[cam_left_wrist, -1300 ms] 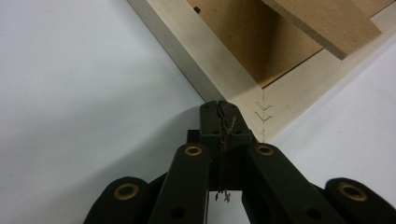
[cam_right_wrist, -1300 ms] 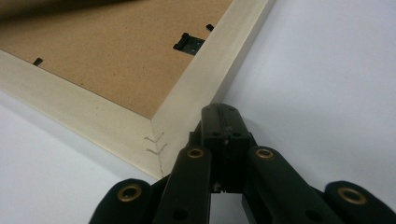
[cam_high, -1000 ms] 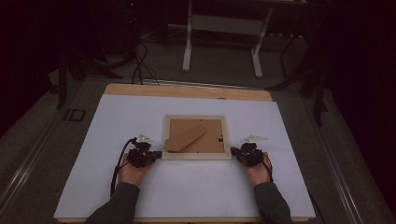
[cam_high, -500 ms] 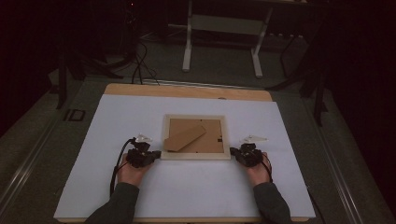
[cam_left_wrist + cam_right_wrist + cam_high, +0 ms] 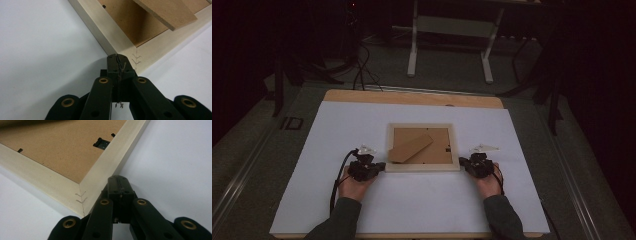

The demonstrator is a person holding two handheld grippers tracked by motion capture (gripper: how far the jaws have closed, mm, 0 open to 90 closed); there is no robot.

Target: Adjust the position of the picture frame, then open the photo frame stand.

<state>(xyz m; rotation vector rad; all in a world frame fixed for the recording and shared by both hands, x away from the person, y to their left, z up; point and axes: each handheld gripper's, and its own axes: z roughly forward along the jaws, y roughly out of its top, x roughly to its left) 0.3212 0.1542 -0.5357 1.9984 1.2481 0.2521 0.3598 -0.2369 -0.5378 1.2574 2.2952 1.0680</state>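
A pale wooden picture frame [image 5: 422, 168] lies face down on the white table cover, its brown backing board [image 5: 439, 150] up and a brown stand flap [image 5: 410, 148] lying aslant on it. My left gripper [image 5: 381, 165] is shut, with nothing between its jaws, and its tip rests at the frame's near left corner [image 5: 130, 53]. My right gripper [image 5: 463, 162] is also shut and bare, its tip against the near right corner [image 5: 92, 187]. In the left gripper view my left gripper [image 5: 119, 58] meets the stapled corner joint. My right gripper [image 5: 119, 180] touches the frame's outer edge.
The white cover [image 5: 337, 125] spreads over a wooden table [image 5: 412, 96] with open room on all sides of the frame. A small black turn clip [image 5: 101, 143] sits on the backing. Beyond the table, a white stand's legs [image 5: 413, 55] and cables lie on the dark floor.
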